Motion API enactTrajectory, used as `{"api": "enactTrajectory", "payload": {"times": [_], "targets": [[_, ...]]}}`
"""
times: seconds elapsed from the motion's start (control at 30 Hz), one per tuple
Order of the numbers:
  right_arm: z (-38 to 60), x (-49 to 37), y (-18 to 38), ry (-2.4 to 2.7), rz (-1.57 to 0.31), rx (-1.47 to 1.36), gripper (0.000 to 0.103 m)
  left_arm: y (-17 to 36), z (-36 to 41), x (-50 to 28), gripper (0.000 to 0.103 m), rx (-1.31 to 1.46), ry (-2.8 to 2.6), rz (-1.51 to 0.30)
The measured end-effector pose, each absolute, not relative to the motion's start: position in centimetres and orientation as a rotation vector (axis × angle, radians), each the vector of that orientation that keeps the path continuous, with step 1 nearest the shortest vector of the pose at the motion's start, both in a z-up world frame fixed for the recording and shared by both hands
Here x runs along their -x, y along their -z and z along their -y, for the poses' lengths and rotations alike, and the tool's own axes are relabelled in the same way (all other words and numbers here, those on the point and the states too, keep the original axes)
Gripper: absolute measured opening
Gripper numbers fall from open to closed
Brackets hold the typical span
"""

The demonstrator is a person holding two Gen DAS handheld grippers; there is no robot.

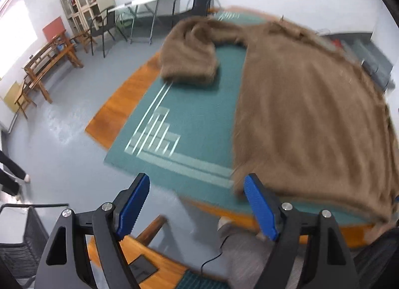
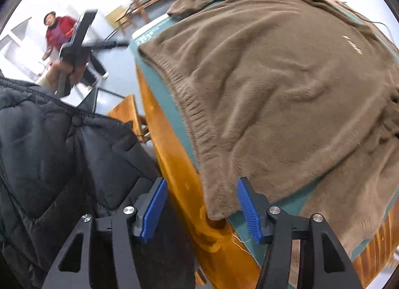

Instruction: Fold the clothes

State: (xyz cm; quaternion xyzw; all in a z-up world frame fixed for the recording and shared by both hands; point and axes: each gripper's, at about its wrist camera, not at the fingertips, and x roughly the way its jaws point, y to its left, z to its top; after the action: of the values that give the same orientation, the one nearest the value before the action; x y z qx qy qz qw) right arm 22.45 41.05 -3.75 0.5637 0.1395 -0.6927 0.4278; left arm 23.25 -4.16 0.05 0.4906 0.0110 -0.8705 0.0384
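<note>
Both pairs of blue-padded jaws are held released and empty, those of the left gripper (image 1: 197, 208) and right gripper (image 2: 200, 210), just off the near hem of the brown sweater (image 2: 286, 84), spread flat on the green-covered worktop (image 1: 199, 124), presumably for folding.

From the left wrist we look steeply down over the table's near edge; from the right, close along its corner; both share the brown sweater (image 1: 311, 104) (image 2: 286, 77)
</note>
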Motion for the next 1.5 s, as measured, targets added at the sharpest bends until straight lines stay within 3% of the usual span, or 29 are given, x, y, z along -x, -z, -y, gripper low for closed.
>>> {"api": "enactTrajectory", "payload": {"times": [0.23,0.5,0.67,0.9,1.23,1.5], "targets": [[-39.8,-17.3,1.3,1.942,-0.178,-1.294,0.06,-1.0,-2.5,-17.7,0.083,-1.461,2.802,-0.013],[-35.0,-16.9,6.8,2.073,-0.401,-1.359,0.06,5.2,-7.9,-15.6,0.083,-1.643,2.753,0.236],[-36.3,-19.8,9.1,2.05,-0.523,-1.369,0.062,6.8,-6.1,-17.1,0.083,-1.693,2.719,0.16],[-39.8,-21.1,9.2,2.07,-0.436,-1.416,0.076,7.4,-4.4,-19.0,0.083,-1.704,2.707,0.099],[-39.8,-17.8,6.3,2.129,-0.315,-1.396,0.077,3.8,-6.0,-17.4,0.083,-1.647,2.777,0.024],[-37.1,-13.7,7.5,2.203,-0.32,-1.435,0.079,6.0,-8.7,-14.2,0.085,-1.729,2.728,0.173]]}}
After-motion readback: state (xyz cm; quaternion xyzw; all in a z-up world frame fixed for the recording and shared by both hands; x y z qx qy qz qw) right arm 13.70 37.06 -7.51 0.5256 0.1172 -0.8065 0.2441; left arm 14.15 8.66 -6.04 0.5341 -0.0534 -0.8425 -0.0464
